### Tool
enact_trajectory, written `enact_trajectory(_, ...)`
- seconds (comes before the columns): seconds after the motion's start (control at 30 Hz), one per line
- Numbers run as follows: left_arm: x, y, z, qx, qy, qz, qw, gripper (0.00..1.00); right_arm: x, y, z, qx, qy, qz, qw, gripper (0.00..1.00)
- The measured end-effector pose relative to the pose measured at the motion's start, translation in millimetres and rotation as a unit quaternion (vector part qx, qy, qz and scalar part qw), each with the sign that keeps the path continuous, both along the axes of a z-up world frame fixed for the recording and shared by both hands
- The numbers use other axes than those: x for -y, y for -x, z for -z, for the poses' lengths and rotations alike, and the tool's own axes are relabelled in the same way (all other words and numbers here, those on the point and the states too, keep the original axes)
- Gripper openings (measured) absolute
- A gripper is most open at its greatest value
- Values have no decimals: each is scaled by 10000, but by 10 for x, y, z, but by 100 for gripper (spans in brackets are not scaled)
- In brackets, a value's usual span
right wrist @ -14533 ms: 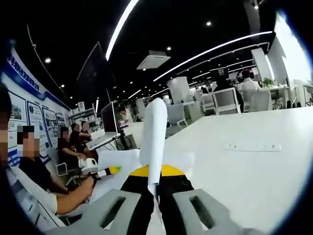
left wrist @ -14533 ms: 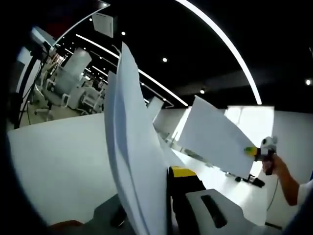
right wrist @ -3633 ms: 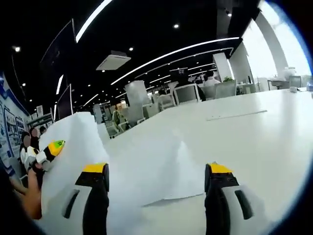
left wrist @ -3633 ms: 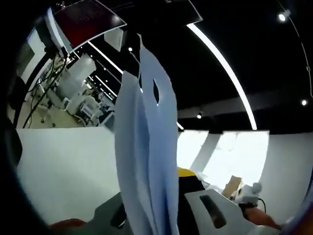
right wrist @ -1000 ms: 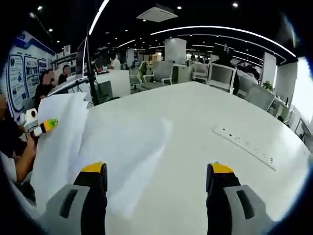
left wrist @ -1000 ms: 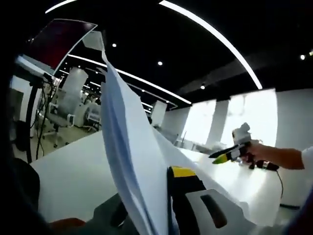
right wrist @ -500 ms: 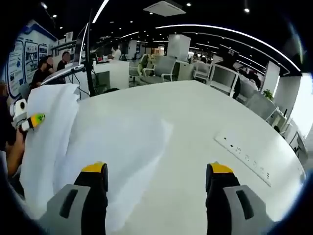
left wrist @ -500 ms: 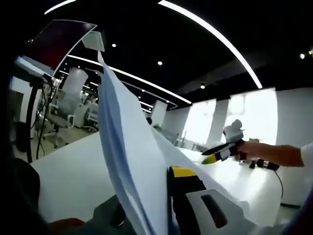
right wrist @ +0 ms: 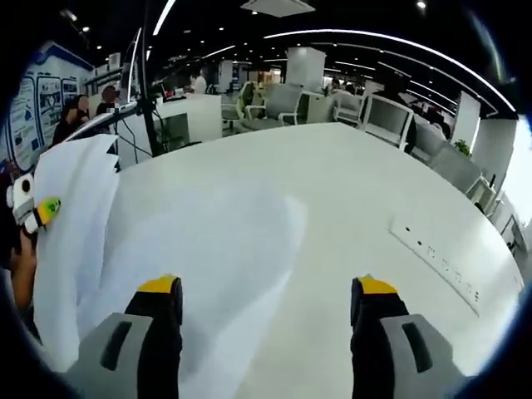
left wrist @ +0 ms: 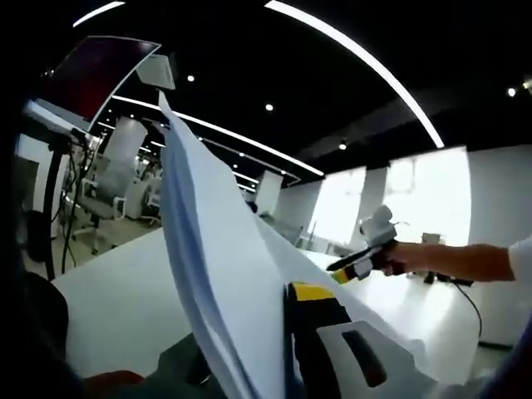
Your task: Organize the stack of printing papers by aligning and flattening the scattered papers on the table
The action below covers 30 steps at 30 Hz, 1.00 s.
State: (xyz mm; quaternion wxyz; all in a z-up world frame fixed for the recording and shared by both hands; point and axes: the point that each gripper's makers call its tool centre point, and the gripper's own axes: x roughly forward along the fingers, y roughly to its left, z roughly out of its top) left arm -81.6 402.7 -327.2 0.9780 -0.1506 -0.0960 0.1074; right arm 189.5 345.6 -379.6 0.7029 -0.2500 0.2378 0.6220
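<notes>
While left gripper (left wrist: 287,349) seemingly clamps papers (left wrist: 220,274), right gripper (right wrist: 264,332) fingers apart over table (right wrist: 357,191).

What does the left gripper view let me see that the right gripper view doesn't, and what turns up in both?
The left gripper view has the right gripper seen from outside, in a person's hand, and the left gripper shut on raised sheets of paper. The right gripper view has flat paper on the white table, a power strip, office chairs and its own jaws standing open. Both share the table and the lifted paper.
</notes>
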Motion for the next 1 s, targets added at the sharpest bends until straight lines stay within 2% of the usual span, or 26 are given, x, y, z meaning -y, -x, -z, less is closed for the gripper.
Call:
enact_trajectory(0.3,-9,-16,-9,-38,-20,-23,10000,8,-194,11,83,-168,-29,37,9998,79)
enact_trajectory(0.47,-28,-19,-26,-9,11,-31,10000,8,-246,40,183,93,166,-24,9998,80)
enact_trajectory(0.67,-50,-27,-34,-11,-12,-50,10000,8,-319,104,308,-5,229,-63,9997,80)
enact_trajectory(0.73,-67,-25,-39,15,16,-48,10000,8,-284,112,370,-14,400,-21,9992,80)
enact_trajectory(0.83,-91,-24,-31,45,31,-43,10000,8,-332,120,364,-21,325,-20,9995,80)
enact_trajectory(0.87,-100,-25,-23,43,31,-42,10000,8,-338,143,375,-121,318,-5,9994,80)
enact_trajectory(0.93,-120,-27,-3,22,22,-50,10000,8,-344,198,435,-506,310,114,9982,78)
enact_trajectory(1.0,-130,-26,10,20,15,-52,10000,8,-402,171,455,-359,223,9,9991,78)
